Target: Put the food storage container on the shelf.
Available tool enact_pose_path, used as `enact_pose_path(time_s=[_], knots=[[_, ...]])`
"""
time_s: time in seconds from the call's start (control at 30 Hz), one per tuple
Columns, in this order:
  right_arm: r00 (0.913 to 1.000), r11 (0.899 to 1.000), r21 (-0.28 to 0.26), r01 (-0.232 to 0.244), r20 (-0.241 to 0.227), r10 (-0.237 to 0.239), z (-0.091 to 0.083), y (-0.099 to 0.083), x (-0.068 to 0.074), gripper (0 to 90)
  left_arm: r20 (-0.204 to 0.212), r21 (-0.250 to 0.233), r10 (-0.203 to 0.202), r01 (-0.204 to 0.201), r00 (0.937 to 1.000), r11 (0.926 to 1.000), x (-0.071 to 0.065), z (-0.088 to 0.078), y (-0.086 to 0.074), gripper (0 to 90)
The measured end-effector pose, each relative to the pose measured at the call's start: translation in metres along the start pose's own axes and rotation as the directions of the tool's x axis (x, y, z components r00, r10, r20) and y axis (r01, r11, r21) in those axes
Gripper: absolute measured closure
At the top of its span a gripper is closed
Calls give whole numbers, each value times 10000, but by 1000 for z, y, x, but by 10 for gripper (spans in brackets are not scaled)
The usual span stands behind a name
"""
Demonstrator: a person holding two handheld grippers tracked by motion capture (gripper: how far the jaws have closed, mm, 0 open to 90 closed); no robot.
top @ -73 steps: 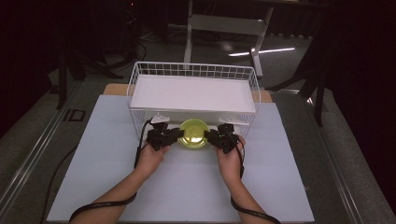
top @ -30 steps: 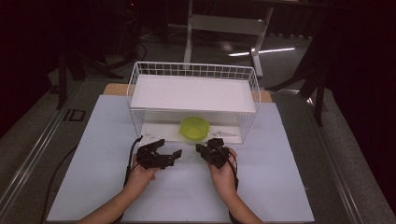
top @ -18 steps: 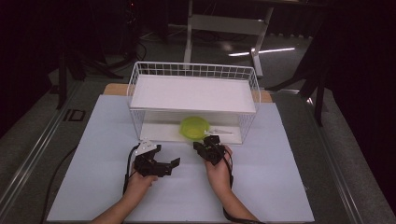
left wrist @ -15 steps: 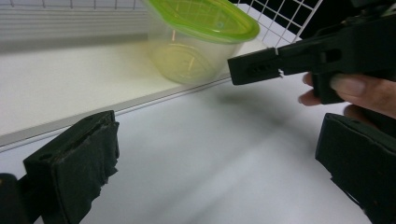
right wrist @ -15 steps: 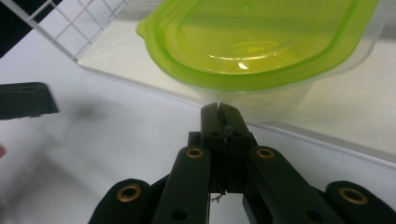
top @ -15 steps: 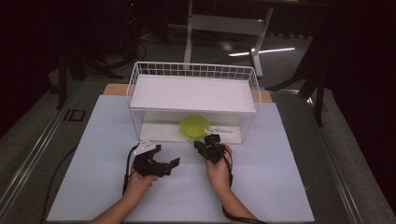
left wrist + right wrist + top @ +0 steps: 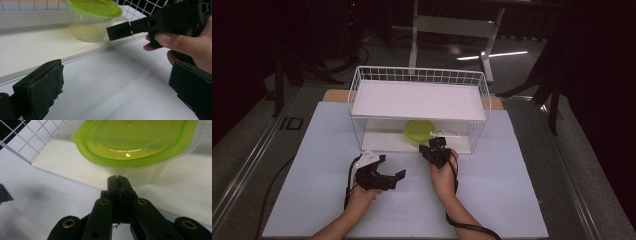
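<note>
Figure: the moment after the placing. I am holding a claw in each hand over the white table [image 7: 512,200]. The lidded plastic container [image 7: 418,129], clear with a green lid [image 7: 140,140], is now sitting on the lower shelf of the white wire rack [image 7: 357,107], near its front edge and about midway along it; a couple of seconds ago both claws were up against it at the rack's front. My left claw [image 7: 393,171] is now resting on the table near me, left of centre and well apart from the container, its jaws having just been opening to their widest with nothing between them. My right claw [image 7: 431,146] is pointing at the container with its jaws pressed together and holding nothing, its tip just in front of the container's wall; I cannot tell whether it is touching. I am judging the container as delivered, and the closed right claw as placed to nudge it farther in.
</note>
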State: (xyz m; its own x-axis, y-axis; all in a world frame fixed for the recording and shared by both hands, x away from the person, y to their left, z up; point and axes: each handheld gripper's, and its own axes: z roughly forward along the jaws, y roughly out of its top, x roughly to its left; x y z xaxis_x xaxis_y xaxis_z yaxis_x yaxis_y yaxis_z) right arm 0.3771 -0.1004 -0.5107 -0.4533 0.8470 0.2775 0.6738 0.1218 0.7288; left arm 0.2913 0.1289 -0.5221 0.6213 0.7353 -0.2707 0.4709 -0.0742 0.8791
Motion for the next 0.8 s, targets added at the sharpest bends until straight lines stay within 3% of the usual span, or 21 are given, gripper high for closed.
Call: enact_pose_path(time_s=[0.1, 0.27, 0.43, 0.5, 0.67, 0.8], knots=[[9998, 9999, -16, 120, 155, -120, 5, 4, 1, 888, 84, -12, -40, 40, 10000, 10000, 1, -1, 0, 5], [9996, 9997, -29, -238, 176, 239, 12, 9, -3, 881, 154, -14, 55, -54, 9999, 10000, 1, -3, 1, 5], [9994, 9999, -93, -50, 333, 53, 14, 13, -4, 850, 210, -151, 127, -124, 9997, 9998, 3, -5, 2, 5], [9996, 9999, 89, 70, 286, -73, 13, 11, 0, 836, 329, -189, 341, -335, 9989, 9993, 3, -6, 4, 5], [9996, 9996, 18, 289, 50, -289, 2, 4, 7, 805, 330, -433, 590, -576, 9977, 9974, 2, -9, 9, 5], [9973, 9974, -165, 703, -191, -707, -13, -5, 12, 684, 635, -569, 807, -771, 9947, 9954, 2, -10, 13, 5]])
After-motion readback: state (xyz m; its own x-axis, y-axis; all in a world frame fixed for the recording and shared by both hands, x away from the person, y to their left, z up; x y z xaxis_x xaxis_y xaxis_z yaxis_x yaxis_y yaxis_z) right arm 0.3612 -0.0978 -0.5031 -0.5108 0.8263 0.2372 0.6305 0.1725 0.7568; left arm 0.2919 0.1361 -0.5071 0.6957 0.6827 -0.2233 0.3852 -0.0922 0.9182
